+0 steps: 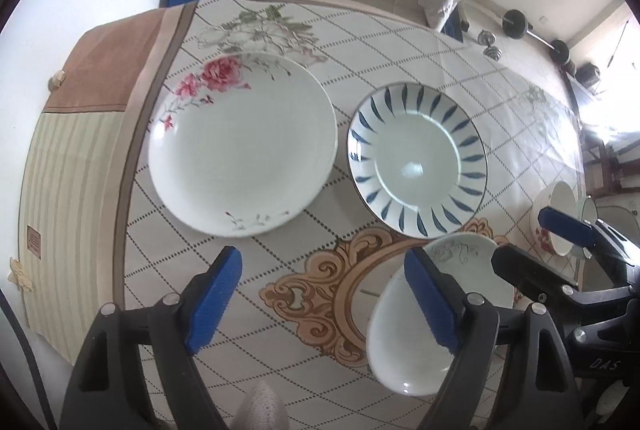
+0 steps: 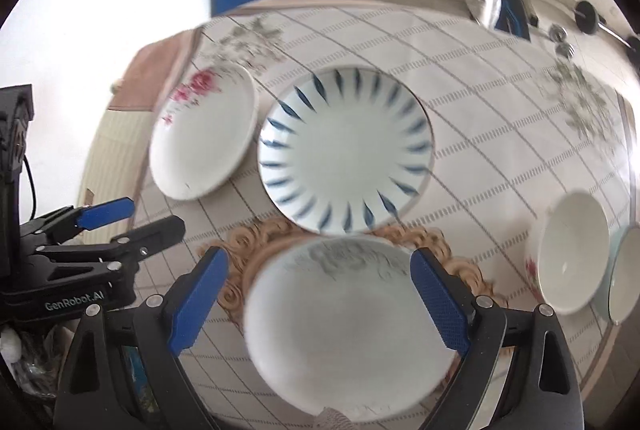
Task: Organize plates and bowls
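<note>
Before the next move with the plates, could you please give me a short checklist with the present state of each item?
1. Left gripper open and holding nothing: ok.
2. Right gripper open, small grey-patterned plate between its fingers: ok; contact with the plate: cannot tell.
3. Blue-striped plate lying flat with nothing on it, a likely stacking target: ok.
4. Rose plate apart from the blue-striped plate: ok, though the gap is narrow.
5. Bowls at the right clear of the small plate: ok.
6. The right wrist view sharp enough to aim by: not ok, blurred.

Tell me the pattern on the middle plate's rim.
Dark blue leaf-like strokes radiating on white plate; clearest in left wrist view.
</note>
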Motion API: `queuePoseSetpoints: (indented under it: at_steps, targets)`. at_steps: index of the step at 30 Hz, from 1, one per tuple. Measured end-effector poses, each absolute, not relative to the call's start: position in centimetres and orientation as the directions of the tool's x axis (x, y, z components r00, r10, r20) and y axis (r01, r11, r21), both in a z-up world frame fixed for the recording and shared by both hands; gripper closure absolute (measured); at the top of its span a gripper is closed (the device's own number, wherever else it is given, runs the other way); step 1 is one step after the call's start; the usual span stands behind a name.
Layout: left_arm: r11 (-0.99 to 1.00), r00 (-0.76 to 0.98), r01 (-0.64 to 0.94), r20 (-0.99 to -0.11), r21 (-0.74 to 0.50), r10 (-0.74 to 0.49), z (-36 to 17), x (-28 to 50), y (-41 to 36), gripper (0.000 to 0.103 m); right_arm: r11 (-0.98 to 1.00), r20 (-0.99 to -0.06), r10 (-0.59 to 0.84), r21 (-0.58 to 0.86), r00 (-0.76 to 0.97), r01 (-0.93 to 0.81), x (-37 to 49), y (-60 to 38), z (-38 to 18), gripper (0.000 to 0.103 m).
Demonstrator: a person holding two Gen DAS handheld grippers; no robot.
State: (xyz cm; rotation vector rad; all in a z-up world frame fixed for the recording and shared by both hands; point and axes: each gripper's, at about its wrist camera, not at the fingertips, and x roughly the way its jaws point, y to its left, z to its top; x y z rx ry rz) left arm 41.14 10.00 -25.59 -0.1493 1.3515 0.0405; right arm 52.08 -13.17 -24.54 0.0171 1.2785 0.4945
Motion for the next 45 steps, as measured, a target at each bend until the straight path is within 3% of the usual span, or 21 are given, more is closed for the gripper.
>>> queuePoseSetpoints:
  at_steps: [2, 5, 13, 19, 26, 32, 38, 42, 45]
  targets:
    - [0.988, 0.248, -0.14, -0.968, -0.065, -0.028, -24.8, 41.9, 12.1, 0.02, 0.865, -0.876, 0.41, 0.285, 0.255, -0.413, 53.8, -10.7, -23.4, 0.001]
    - [0.983, 0.28, -0.179, -0.96, -0.039, 0.013, -24.2, 43.0, 15.6, 0.02, 0.833, -0.864, 0.436, 0.282, 0.252, -0.475, 57.4, -7.6, -23.2, 0.001]
    - [0.945, 0.238, -0.32, -0.971, -0.07, 0.009, -28.2, 44.9, 24.1, 0.02, 0.814, -0.917, 0.399, 0.359, -0.009, -0.456, 66.7, -0.7, -29.0, 0.001]
    - [0.885, 0.176, -0.433, -0.979, -0.171, -0.103, -32.6, 45.0, 28.3, 0.021, 0.776, -0.926, 0.347, 0.373, -0.149, -0.508, 70.2, 4.2, -33.4, 0.002]
    - [0.837, 0.132, -0.461, -0.955, -0.295, -0.264, -36.8, 45.3, 29.9, 0.057, 0.766, -0.903, 0.317, 0.425, -0.291, -0.483, 72.6, 6.7, -38.3, 0.006]
    - [0.835, 0.105, -0.45, -0.947, -0.318, -0.304, -38.3, 45.8, 29.6, 0.071, 0.766, -0.881, 0.314, 0.455, -0.353, -0.453, 72.8, 7.0, -40.2, 0.036]
    - [0.84, 0.097, -0.443, -0.948, -0.314, -0.303, -39.1, 46.4, 29.6, 0.077, 0.767, -0.879, 0.281, 0.447, -0.385, -0.46, 72.0, 7.7, -41.7, 0.06]
    - [0.828, 0.102, -0.452, -0.941, -0.332, -0.321, -39.3, 46.2, 30.2, 0.083, 0.781, -0.894, 0.251, 0.414, -0.372, -0.467, 71.2, 8.0, -42.4, 0.082]
    - [0.829, 0.105, -0.45, -0.941, -0.333, -0.321, -39.3, 46.2, 30.5, 0.084, 0.792, -0.893, 0.256, 0.413, -0.37, -0.45, 70.9, 7.7, -42.4, 0.085]
